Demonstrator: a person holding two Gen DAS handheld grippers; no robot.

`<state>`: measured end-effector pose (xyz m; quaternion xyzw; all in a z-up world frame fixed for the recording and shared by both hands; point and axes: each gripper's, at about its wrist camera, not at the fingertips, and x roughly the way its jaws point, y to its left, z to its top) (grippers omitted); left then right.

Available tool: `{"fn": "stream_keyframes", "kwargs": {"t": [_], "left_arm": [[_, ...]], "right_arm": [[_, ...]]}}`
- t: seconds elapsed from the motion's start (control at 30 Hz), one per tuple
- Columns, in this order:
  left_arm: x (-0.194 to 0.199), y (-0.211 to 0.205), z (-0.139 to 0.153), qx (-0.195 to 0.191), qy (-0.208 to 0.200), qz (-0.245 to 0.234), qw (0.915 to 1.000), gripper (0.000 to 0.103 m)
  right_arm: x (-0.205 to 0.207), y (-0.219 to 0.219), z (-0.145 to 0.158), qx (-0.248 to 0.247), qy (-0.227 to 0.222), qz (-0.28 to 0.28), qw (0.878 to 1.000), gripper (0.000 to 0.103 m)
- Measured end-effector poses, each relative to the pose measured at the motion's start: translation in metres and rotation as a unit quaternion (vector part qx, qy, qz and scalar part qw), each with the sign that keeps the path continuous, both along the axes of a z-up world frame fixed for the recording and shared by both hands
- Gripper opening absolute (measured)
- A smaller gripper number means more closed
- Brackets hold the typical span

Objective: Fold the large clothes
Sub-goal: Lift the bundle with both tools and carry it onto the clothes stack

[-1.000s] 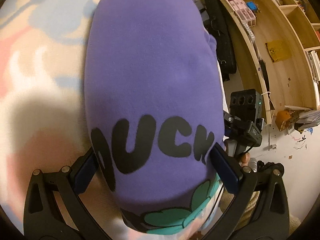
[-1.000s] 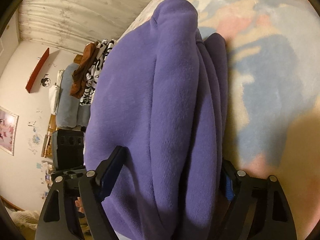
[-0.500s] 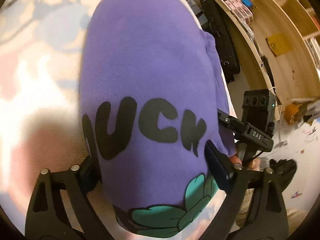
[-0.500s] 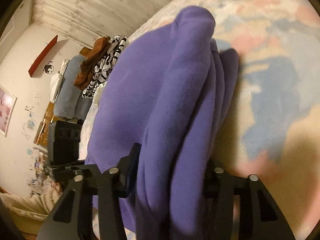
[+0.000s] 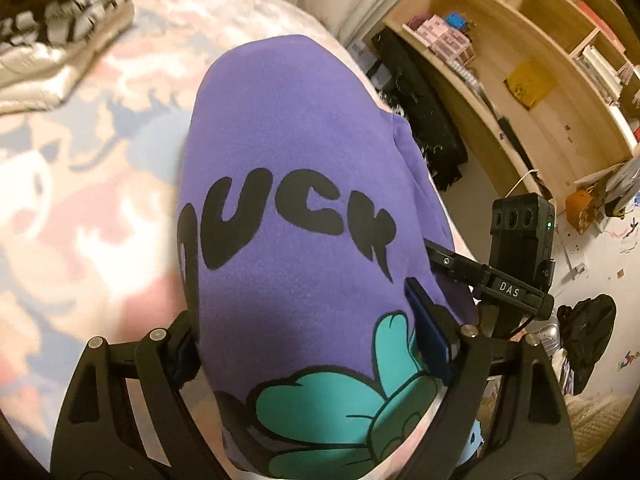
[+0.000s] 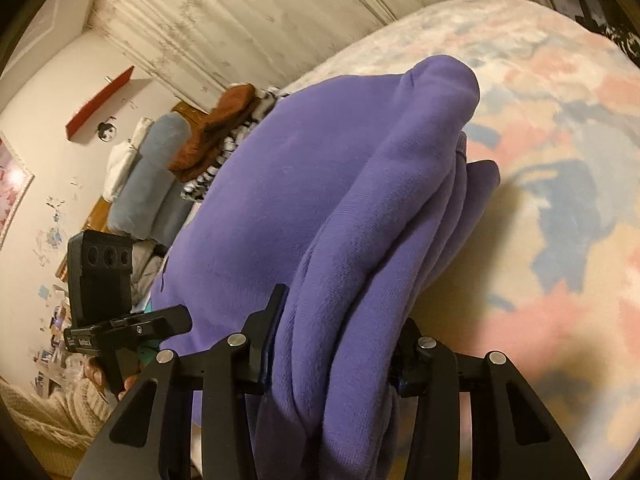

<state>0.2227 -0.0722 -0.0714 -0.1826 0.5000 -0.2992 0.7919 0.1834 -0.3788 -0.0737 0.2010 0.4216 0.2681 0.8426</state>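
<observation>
A folded purple sweatshirt (image 5: 296,160) with black letters and a green print lies partly lifted over a pastel blanket (image 5: 80,200). My left gripper (image 5: 308,344) is shut on the sweatshirt's near edge by the green print. My right gripper (image 6: 336,344) is shut on the thick stack of folded purple layers (image 6: 360,216) at the other end. The right gripper's body shows in the left wrist view (image 5: 512,280), and the left gripper's body shows in the right wrist view (image 6: 104,308). The lower fingertips are hidden by fabric.
A pile of clothes, brown and black-and-white (image 6: 224,136), lies at the far end of the bed, also seen in the left wrist view (image 5: 60,32). Wooden shelves (image 5: 540,80) and a cluttered floor (image 5: 592,264) are to the right of the bed.
Both grippers have closed tighter on the sweatshirt and lifted and drawn it back, so more of the bed and the room shows beyond it.
</observation>
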Motion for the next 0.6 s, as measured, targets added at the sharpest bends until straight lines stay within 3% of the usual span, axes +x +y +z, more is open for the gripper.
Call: {"fn": "stream_keyframes", "kwargs": {"t": [0.17,0.37,0.6], "left_arm": [[-0.008,0.046,0.053,-0.013,-0.023,0.017,0.9995,0.086],[-0.002,0.144,0.119,-0.018,-0.064,0.032,0.9972,0.086],[0.07,0.245,0.208,0.005,-0.132,0.059,0.9895,0.086]], "right_arm": [[-0.011,0.039,0.044,0.003,-0.034,0.007,0.999,0.041],[-0.007,0.106,0.106,0.009,-0.087,0.029,0.996,0.041],[0.056,0.203,0.17,0.036,-0.132,0.041,0.99,0.041]]}}
